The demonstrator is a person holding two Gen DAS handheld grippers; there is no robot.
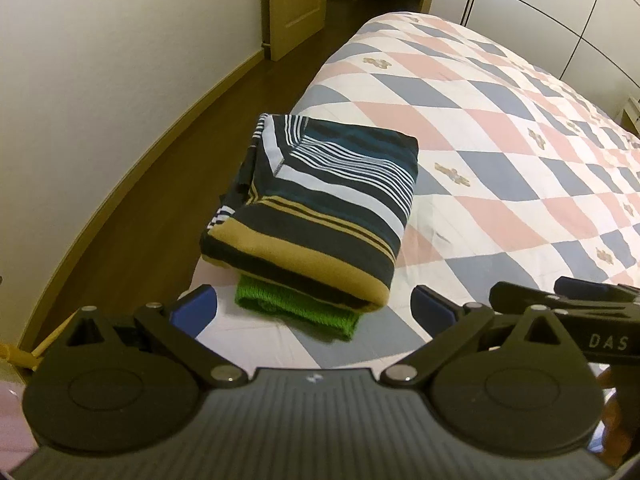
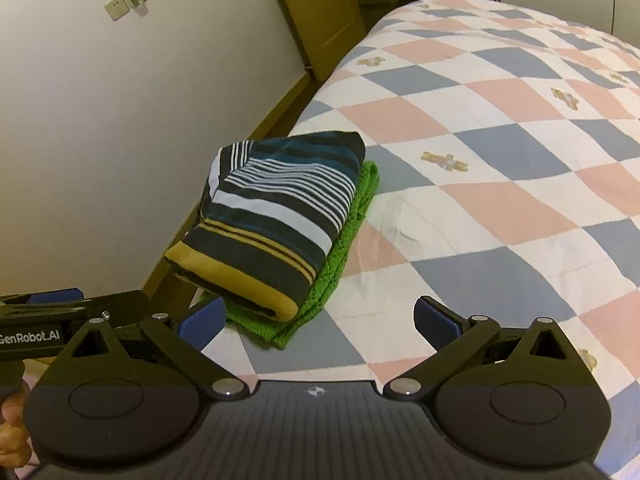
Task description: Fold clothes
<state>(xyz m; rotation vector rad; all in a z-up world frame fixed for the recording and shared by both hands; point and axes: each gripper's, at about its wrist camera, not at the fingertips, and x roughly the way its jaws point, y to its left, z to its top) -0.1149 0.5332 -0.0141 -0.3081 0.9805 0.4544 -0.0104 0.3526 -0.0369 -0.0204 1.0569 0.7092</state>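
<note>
A folded striped garment (image 1: 320,204) (image 2: 276,216) in navy, teal, white and tan lies on top of a folded green knit piece (image 1: 296,314) (image 2: 340,264) near the bed's left edge. My left gripper (image 1: 316,312) hovers just in front of the stack, jaws wide apart and holding nothing. My right gripper (image 2: 316,322) is also open and empty, a little back and to the right of the stack. Each gripper shows at the side of the other's view: the right gripper (image 1: 560,304) and the left gripper (image 2: 60,304).
The bed (image 1: 500,140) (image 2: 500,128) carries a pink, blue and white checked quilt stretching right and far. Wooden floor (image 1: 168,184) and a white wall (image 1: 80,80) run along the left. An open door (image 1: 296,0) stands at the back.
</note>
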